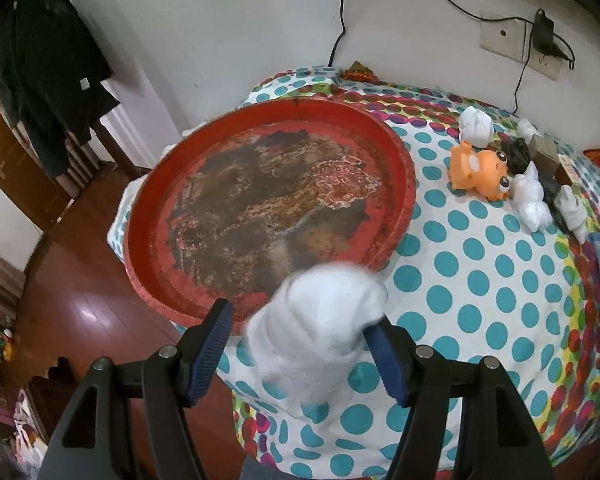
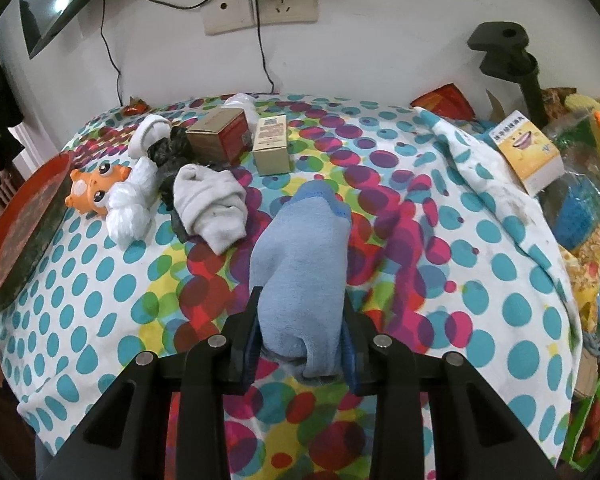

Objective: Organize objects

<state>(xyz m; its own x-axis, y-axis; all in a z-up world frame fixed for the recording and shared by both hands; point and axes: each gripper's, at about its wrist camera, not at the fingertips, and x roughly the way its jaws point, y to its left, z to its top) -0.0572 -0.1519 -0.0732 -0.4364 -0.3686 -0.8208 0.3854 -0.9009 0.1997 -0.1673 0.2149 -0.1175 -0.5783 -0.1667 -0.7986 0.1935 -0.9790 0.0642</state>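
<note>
The left gripper (image 1: 300, 344) is held low at the near rim of the round red tray (image 1: 404, 184), its ribbed blue pads spread, with a blurred white sock (image 1: 320, 328) between them; a firm grasp cannot be told. The right gripper (image 2: 300, 344) is clamped on a soft, fuzzy blue sock (image 2: 300, 264) above the dotted cloth (image 2: 480, 280). Farther left, an orange plastic toy (image 2: 88, 190) is seen among rolled white socks (image 2: 132, 204).
</note>
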